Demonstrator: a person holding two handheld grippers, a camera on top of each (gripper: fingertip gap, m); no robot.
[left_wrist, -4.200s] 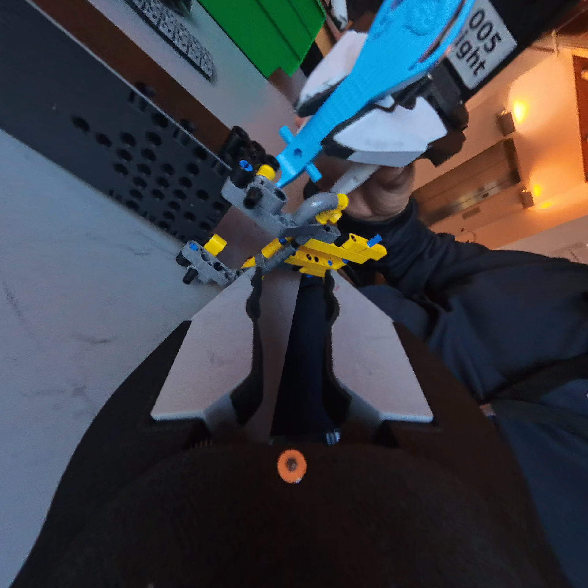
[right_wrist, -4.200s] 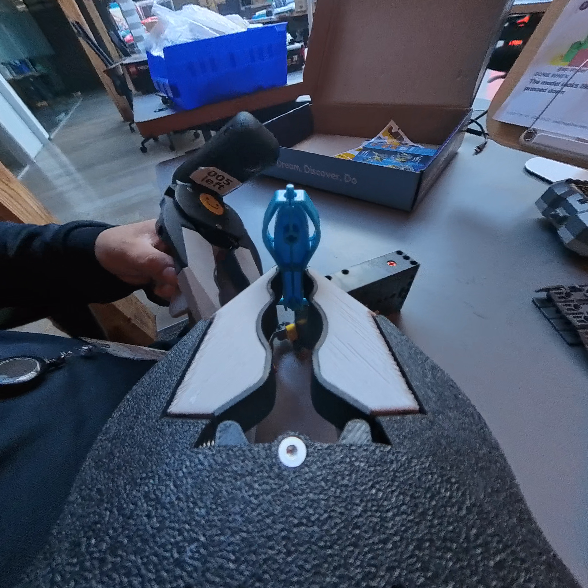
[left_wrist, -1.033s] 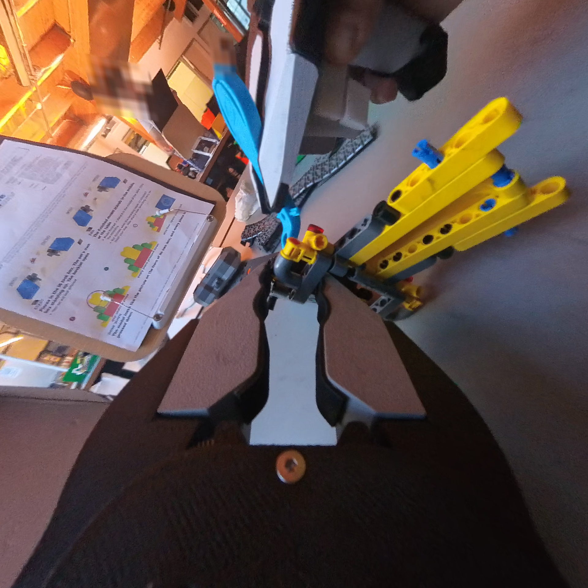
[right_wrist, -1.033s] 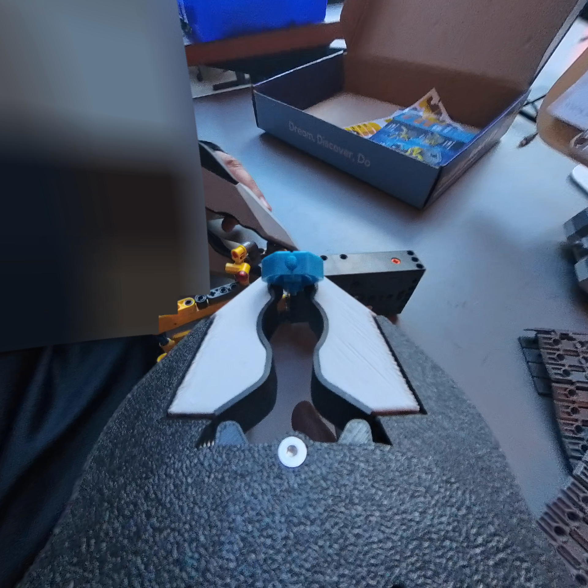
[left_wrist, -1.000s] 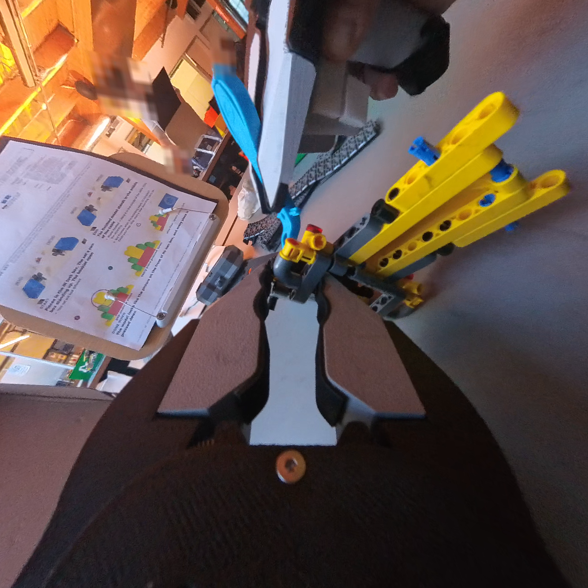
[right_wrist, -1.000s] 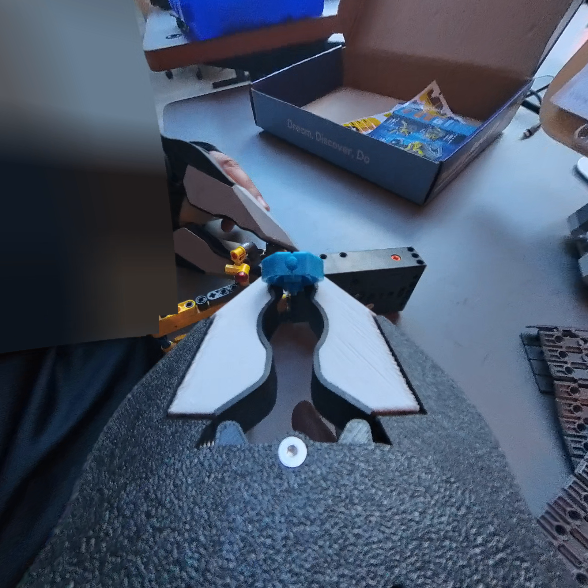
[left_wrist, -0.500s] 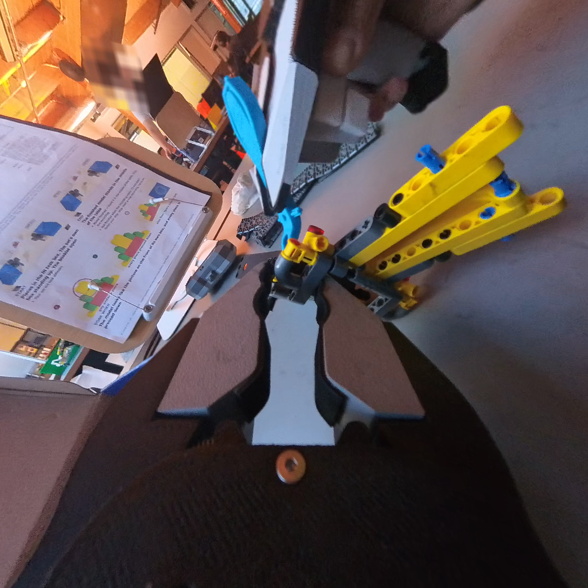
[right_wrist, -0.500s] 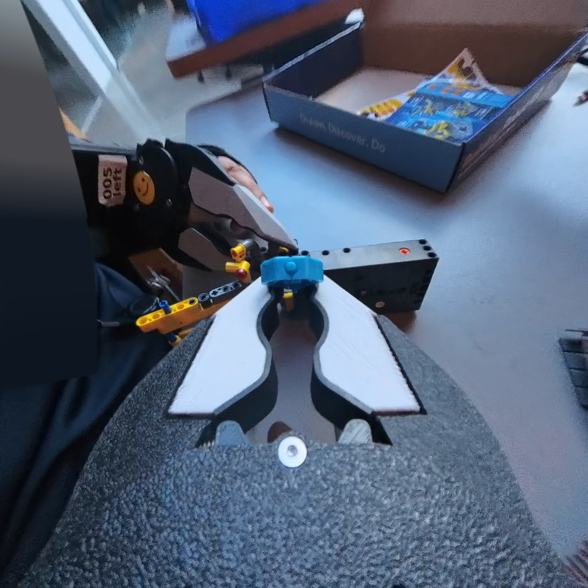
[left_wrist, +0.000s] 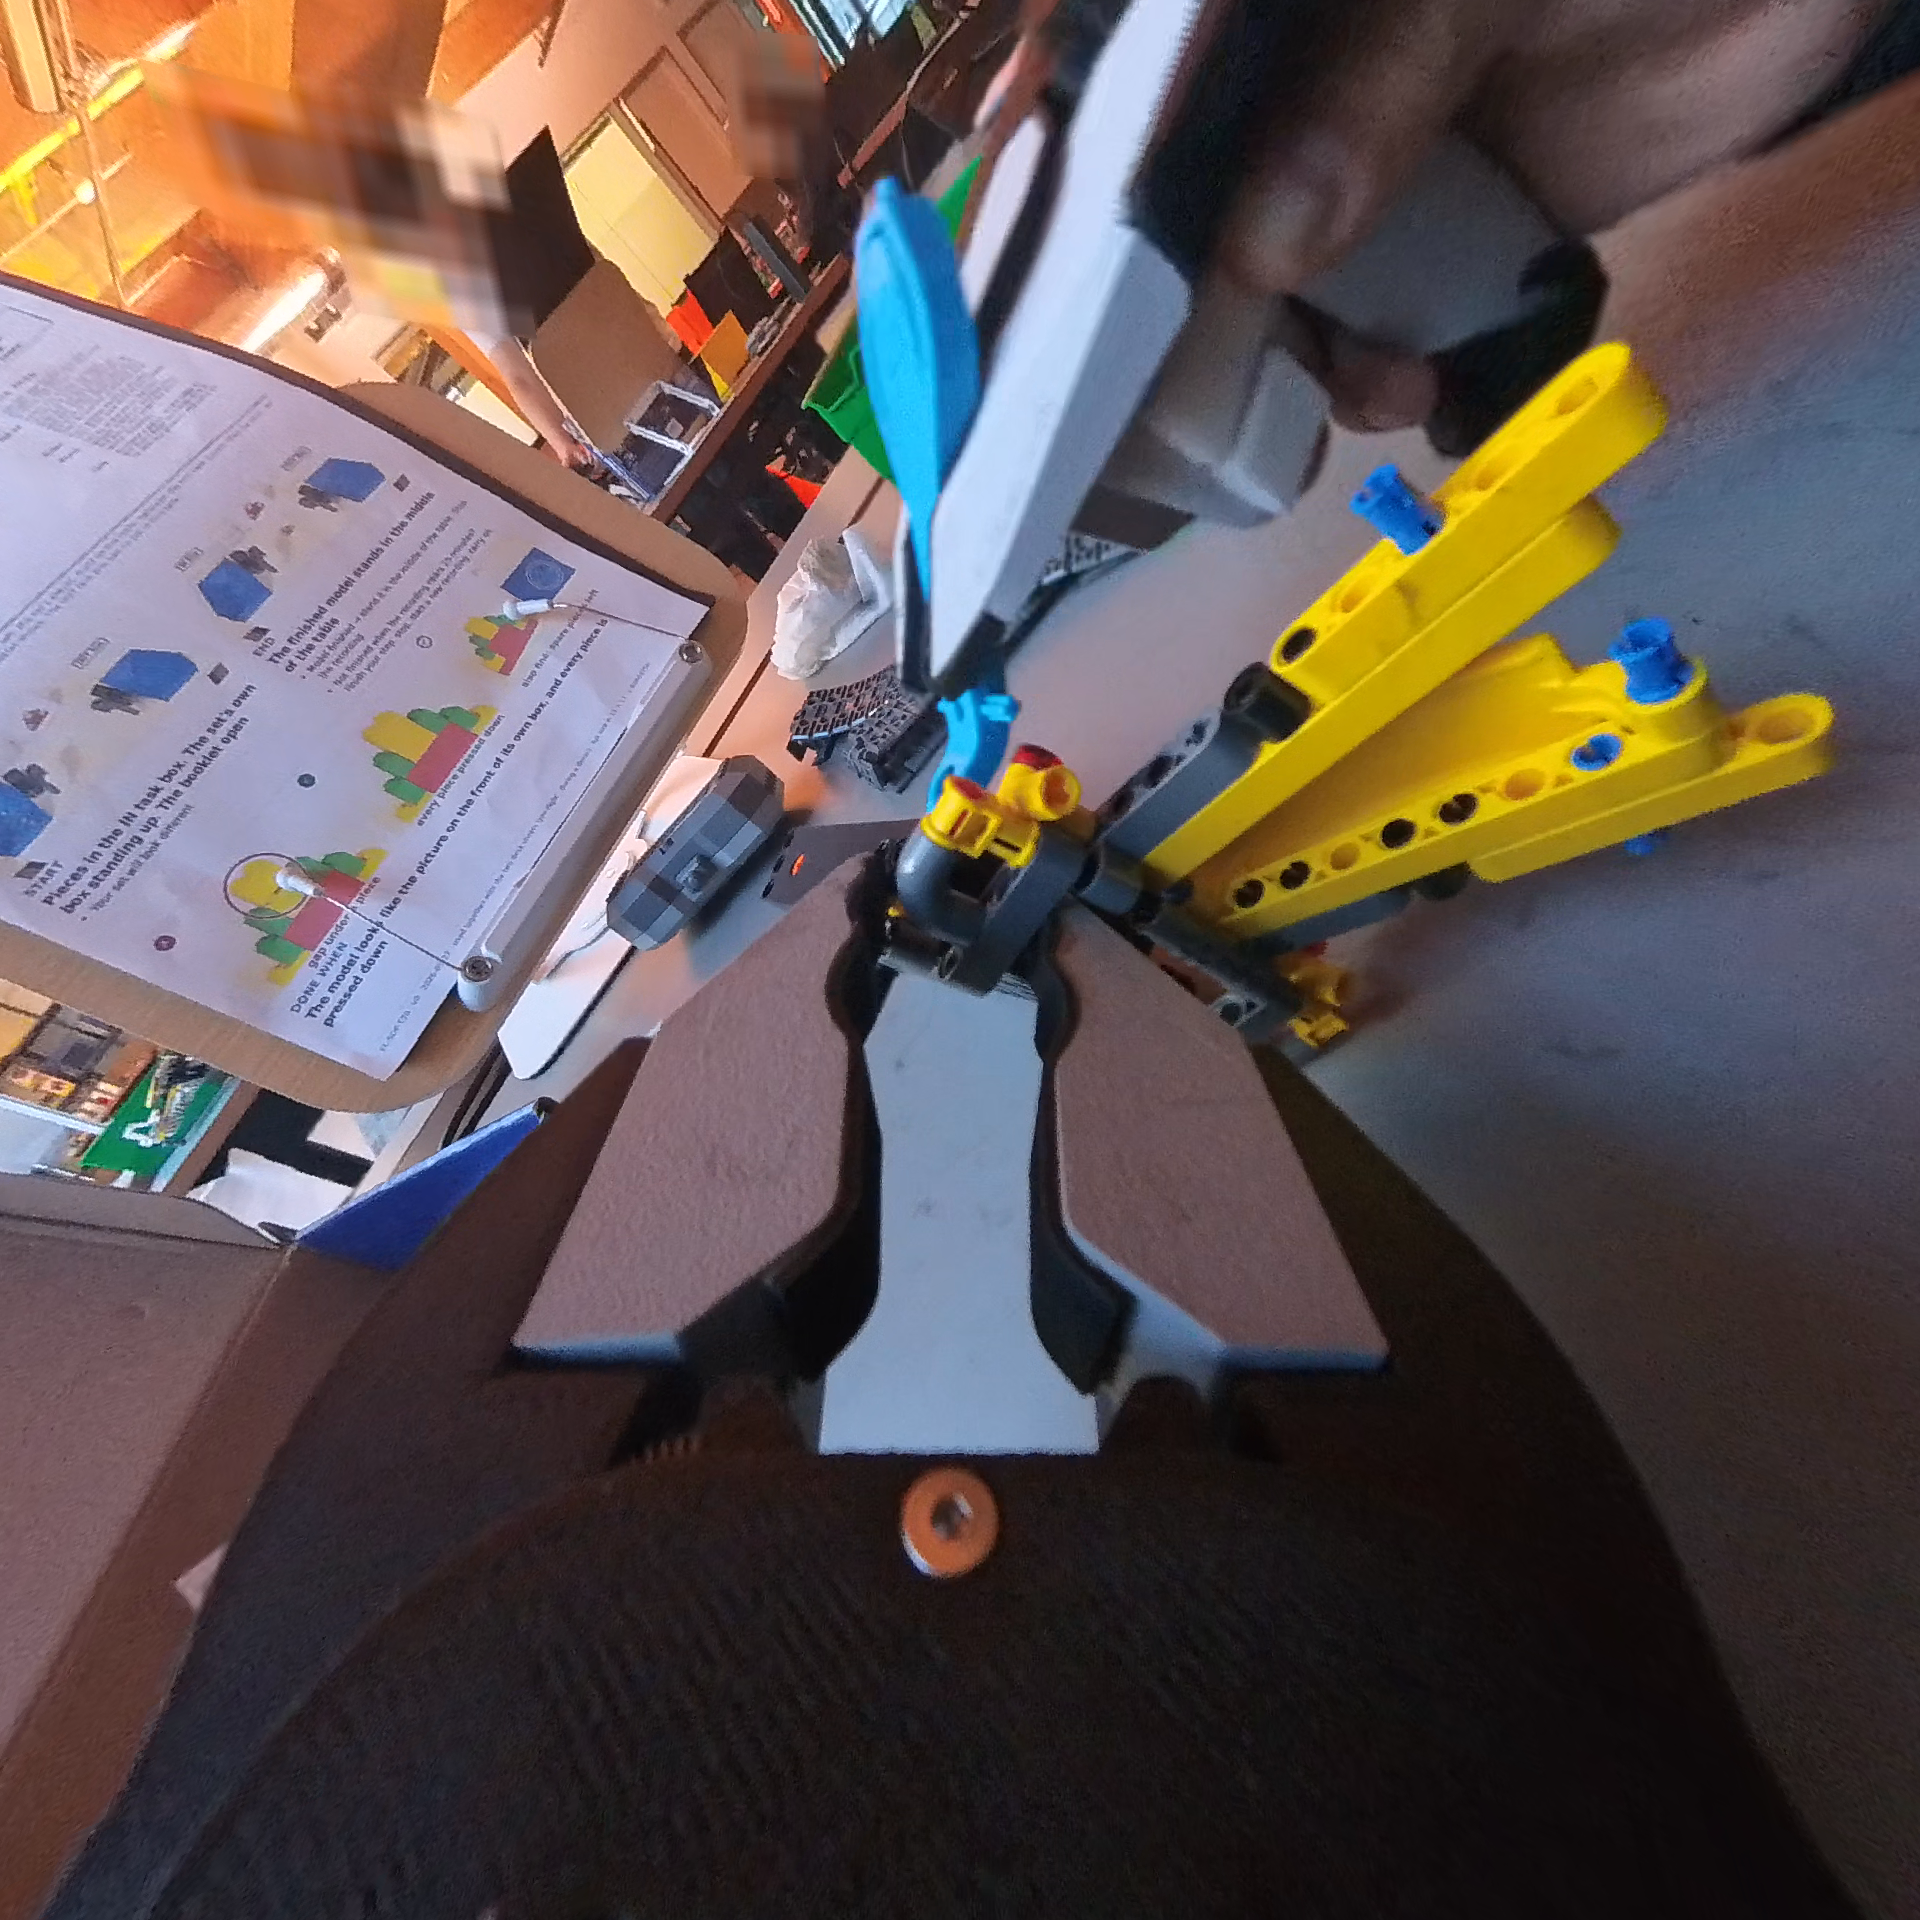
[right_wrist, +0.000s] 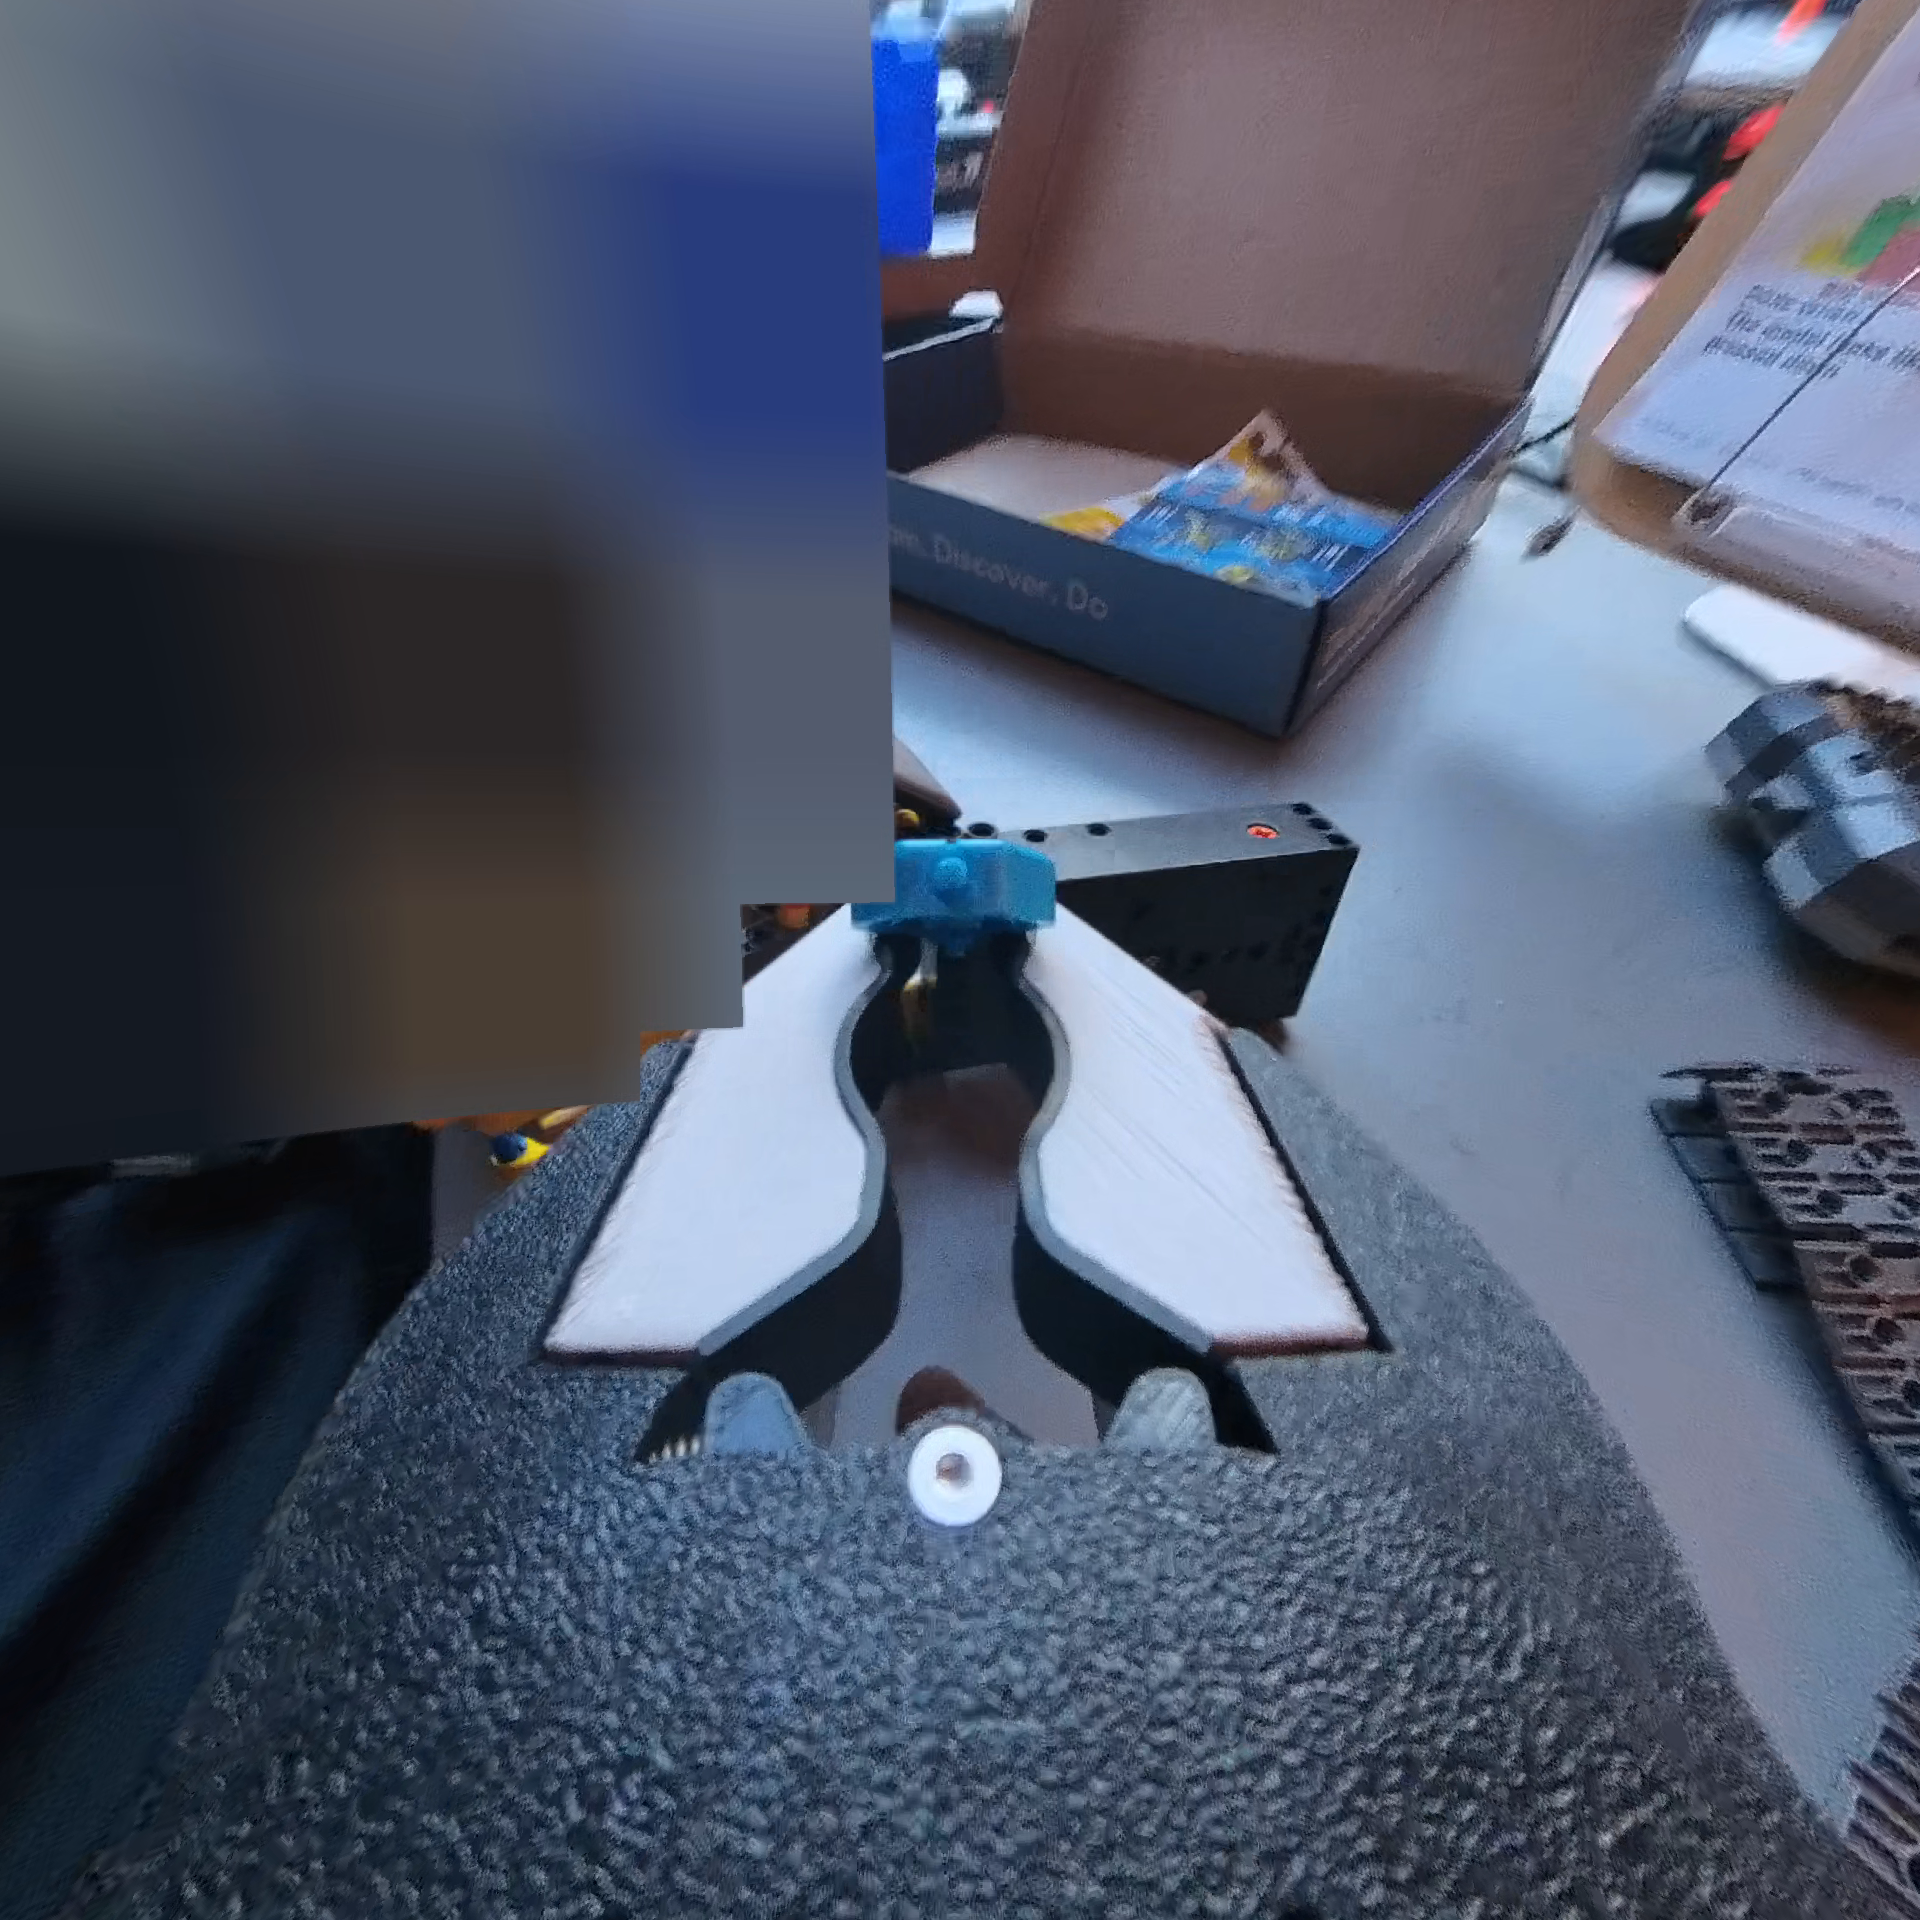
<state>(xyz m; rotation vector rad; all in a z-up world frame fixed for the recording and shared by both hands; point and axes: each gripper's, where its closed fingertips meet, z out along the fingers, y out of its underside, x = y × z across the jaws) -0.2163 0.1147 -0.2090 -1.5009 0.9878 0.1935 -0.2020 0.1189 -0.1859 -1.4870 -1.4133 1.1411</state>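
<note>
My left gripper (left_wrist: 961, 920) is shut on the grey end of a yellow and grey brick model (left_wrist: 1455, 748), whose long yellow beams with blue pins reach out to the right above the grey table (left_wrist: 1662, 1143). My right gripper (right_wrist: 951, 940) is shut on a blue plastic piece (right_wrist: 951, 883). In the left wrist view that blue piece (left_wrist: 914, 364) comes down from above in the other gripper, and its lower tip (left_wrist: 971, 727) is right at the model's small yellow connectors (left_wrist: 1003, 805). A hand holds that gripper.
An instruction sheet on a board (left_wrist: 270, 665) stands at the left. An open cardboard box (right_wrist: 1195, 582) with a booklet lies at the back. A black perforated block (right_wrist: 1195, 894) sits just beyond the blue piece. Dark brick plates (right_wrist: 1829, 1195) and a grey block (right_wrist: 1829, 821) lie at the right. Both grippers' tips are close together, under 4 cm apart.
Over four seconds the left gripper swung round with the model, now facing the instruction board. In the last second the blue piece closed in slightly on the yellow connectors; both grips are unchanged.
</note>
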